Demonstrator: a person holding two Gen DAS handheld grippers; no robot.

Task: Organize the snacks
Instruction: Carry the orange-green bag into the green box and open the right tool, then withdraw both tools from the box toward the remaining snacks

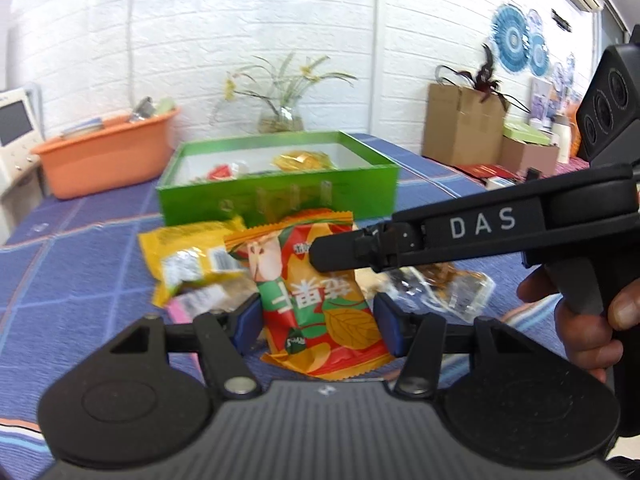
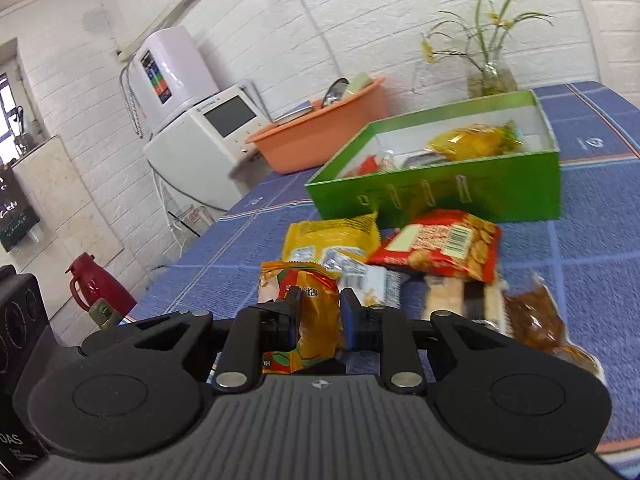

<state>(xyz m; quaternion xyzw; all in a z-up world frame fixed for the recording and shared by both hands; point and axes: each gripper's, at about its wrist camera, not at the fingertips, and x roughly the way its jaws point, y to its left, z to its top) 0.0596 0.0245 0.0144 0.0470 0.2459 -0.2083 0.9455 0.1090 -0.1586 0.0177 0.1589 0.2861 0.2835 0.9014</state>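
Observation:
An orange-red snack packet (image 1: 316, 300) hangs just above the blue checked tablecloth (image 1: 80, 280), held at both ends. My left gripper (image 1: 316, 326) has its blue pads pressed on the packet's lower sides. My right gripper (image 1: 320, 256) reaches in from the right and pinches the packet's upper part. In the right wrist view, that right gripper (image 2: 320, 316) is shut on the crumpled packet (image 2: 316, 312). Behind stands an open green box (image 1: 280, 196) with several snacks inside. Loose on the cloth lie a yellow packet (image 1: 188, 252), a red cracker packet (image 2: 440, 248) and a clear packet of brown snacks (image 2: 536, 316).
An orange basin (image 1: 108, 152) sits at the table's back left, a glass vase with stems (image 1: 280, 116) behind the green box (image 2: 440, 196). Cardboard boxes (image 1: 460, 124) stand at the right. A white appliance (image 2: 208, 140) and a red thermos (image 2: 96, 288) are beyond the table's left edge.

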